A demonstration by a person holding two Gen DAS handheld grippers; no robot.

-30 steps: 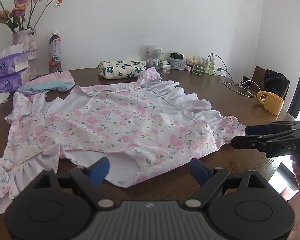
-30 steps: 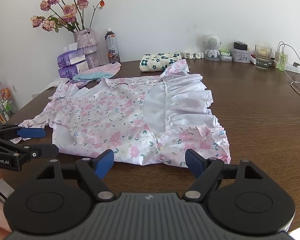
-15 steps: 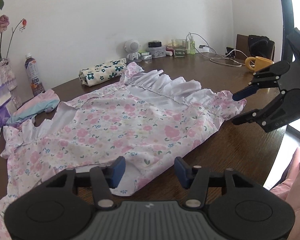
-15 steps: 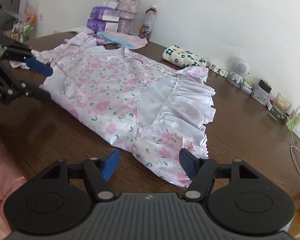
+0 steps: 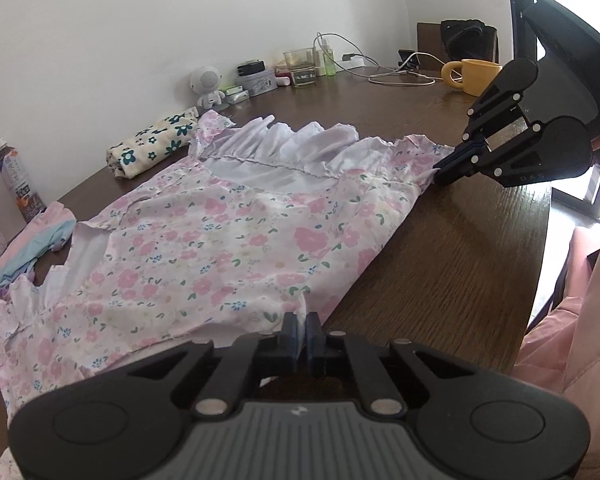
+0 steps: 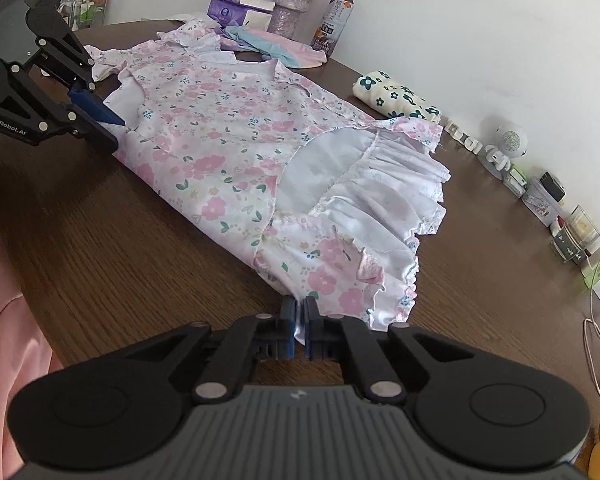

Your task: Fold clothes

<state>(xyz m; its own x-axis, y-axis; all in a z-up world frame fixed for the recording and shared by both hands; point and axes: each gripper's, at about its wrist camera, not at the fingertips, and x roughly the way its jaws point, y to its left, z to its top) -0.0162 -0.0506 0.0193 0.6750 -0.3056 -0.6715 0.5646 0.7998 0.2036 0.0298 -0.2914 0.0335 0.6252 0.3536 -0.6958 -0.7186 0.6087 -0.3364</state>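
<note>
In the left wrist view, the left hand-held gripper [image 5: 300, 330] was clamped on the near edge of the pink floral cotton dress with a white ruffled hem [image 5: 220, 236], which lay spread flat on the dark brown wooden bench [image 5: 460, 248]. Across the cloth, the right hand-held gripper [image 5: 446, 168] pinched the hem corner. Only a thin lip of fabric sat between the left pads, so a quick lift could let it slip free. If 1 hand rose faster than the other, the fold would likely skew. The yellow ceramic mug [image 5: 476, 76] stood well apart and looked safe. Compared with 1 second earlier, the left jaws, then wide apart and empty, had come together on the cloth, and the view had rolled.

In the right wrist view, the right hand-held gripper [image 6: 300, 330] was shut on the ruffled hem corner [image 6: 380, 280]; the left hand-held gripper [image 6: 100, 120] gripped the side edge near the sleeve. The loose ruffle might bunch or drag under the fold. A sweep toward the folded cream cloth with dark green flowers [image 6: 396, 98] could nudge it. Here too, the jaws had closed from open, and the camera had tilted.
</note>
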